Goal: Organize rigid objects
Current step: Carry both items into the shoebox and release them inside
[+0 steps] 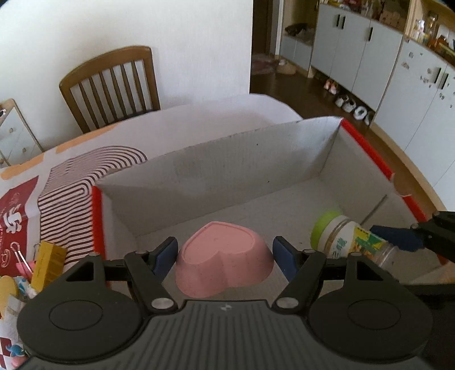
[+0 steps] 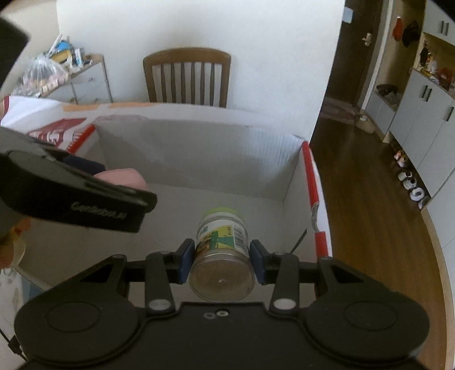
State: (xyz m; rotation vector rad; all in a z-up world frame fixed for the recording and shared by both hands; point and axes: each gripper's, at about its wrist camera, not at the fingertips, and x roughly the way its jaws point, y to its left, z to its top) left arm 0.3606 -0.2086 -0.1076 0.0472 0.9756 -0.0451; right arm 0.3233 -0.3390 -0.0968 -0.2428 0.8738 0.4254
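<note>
Wooden chair [image 2: 186, 76] against white wall [image 2: 199, 25], dark wood floor [image 2: 369, 199], grey cabinets [image 1: 355, 48]

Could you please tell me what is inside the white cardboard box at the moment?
The box contains only a pink heart-shaped bowl and a green-lidded jar, each between gripper fingers. The floor beneath the grippers is hidden.

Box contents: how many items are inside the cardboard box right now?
2. A pink heart-shaped dish, upside down, sits between the left gripper fingers; a green-lidded jar sits between the right gripper fingers. The grippers hide the box floor nearest the cameras.
</note>
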